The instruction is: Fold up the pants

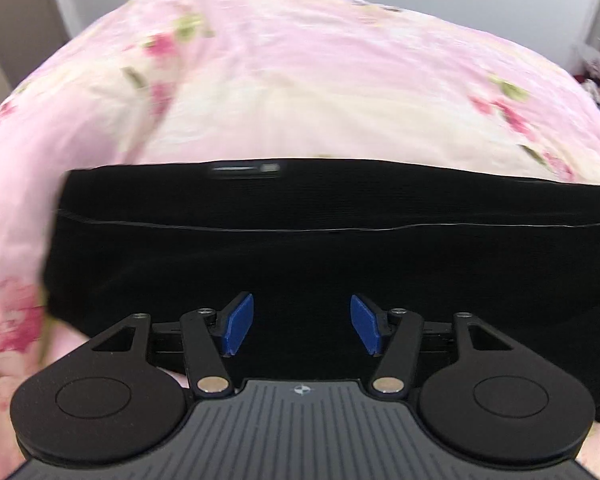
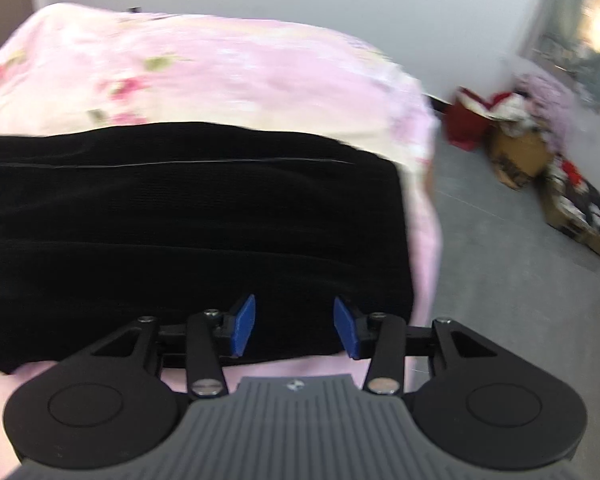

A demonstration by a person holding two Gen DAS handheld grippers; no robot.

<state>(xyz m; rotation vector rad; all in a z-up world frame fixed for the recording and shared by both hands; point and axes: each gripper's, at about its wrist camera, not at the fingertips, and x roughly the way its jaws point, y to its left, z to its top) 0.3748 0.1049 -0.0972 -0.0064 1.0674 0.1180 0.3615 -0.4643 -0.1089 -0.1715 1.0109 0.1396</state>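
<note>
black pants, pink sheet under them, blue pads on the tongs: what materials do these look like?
Pants: matte black knit, probably ribbed; faint fine lines show in the weave. Floral sheet: thin woven fabric, likely cotton, matte, with small creases and a printed pattern. Blue pads: smooth moulded plastic or rubber, slight sheen; which one is unclear.

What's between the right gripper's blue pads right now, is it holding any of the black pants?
Nothing gripped: the right gripper stands open above the pants, seen in the right wrist view.

Matt black knit pants (image 1: 300,240) on soft floral cotton bedsheet (image 1: 300,80) (faintly ribbed weave).
</note>
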